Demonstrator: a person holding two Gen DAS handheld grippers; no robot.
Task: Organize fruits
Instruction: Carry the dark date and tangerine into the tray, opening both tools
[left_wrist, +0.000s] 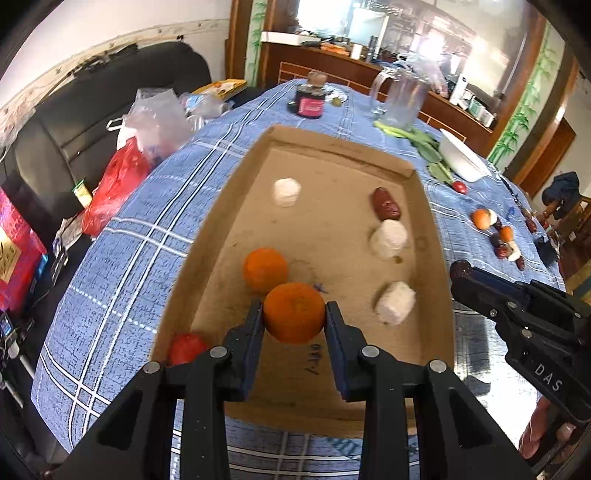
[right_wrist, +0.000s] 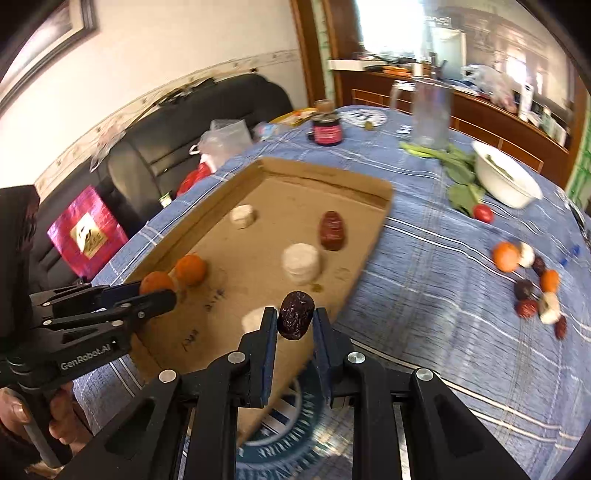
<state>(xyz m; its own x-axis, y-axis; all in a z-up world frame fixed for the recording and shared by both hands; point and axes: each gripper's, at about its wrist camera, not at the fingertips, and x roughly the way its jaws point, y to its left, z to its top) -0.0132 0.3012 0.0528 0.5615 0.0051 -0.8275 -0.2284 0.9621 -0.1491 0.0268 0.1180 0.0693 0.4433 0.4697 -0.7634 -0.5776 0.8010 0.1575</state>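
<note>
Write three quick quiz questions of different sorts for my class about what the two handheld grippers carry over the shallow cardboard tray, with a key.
1. True or false: the left gripper is shut on a round orange tangerine.
2. Multiple choice: the right gripper holds A) a white puffy sweet, B) a wrinkled dark red date, C) a small red tomato.
3. Fill in: another orange tangerine lies inside the shallow brown cardboard ____.

Key: 1 true; 2 B; 3 tray.
</note>
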